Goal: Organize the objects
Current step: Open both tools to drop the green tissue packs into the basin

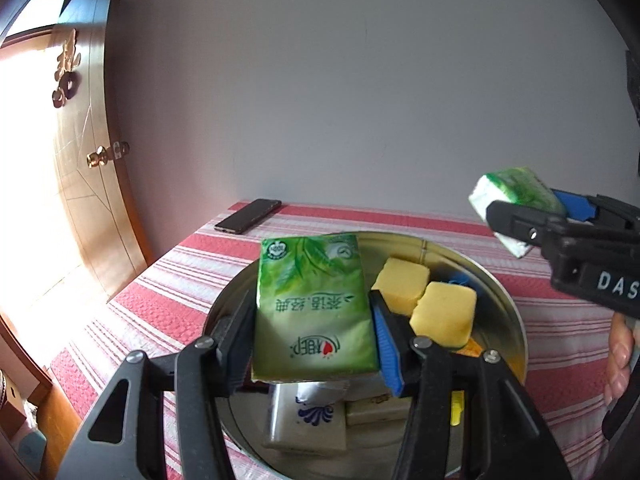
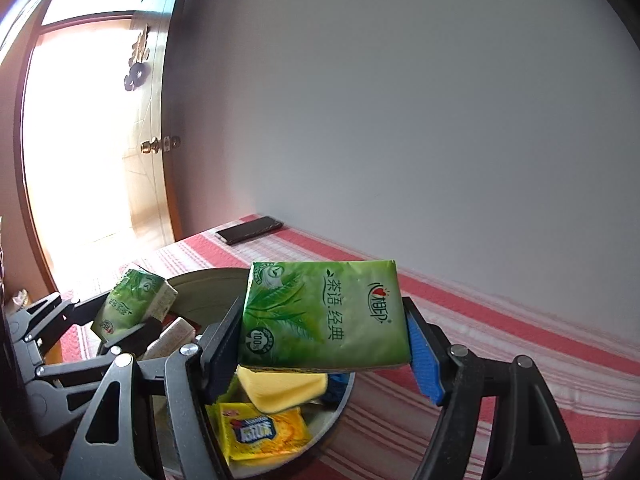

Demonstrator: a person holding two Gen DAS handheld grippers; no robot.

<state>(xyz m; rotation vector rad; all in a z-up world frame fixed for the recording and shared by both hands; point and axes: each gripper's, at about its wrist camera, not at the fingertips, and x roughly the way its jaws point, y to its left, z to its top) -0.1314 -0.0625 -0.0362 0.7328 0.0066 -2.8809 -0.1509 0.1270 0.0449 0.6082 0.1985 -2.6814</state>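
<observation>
My left gripper is shut on a green tissue pack and holds it above a round metal basin. My right gripper is shut on a second green tissue pack, held above the basin's right rim. In the left wrist view the right gripper and its pack show at the right, raised. In the right wrist view the left gripper and its pack show at the left. The basin holds two yellow sponges, a white packet and a yellow packet.
The basin stands on a table with a red and white striped cloth. A dark phone lies at the far left corner by the wall. A wooden door stands to the left. A hand holds the right gripper.
</observation>
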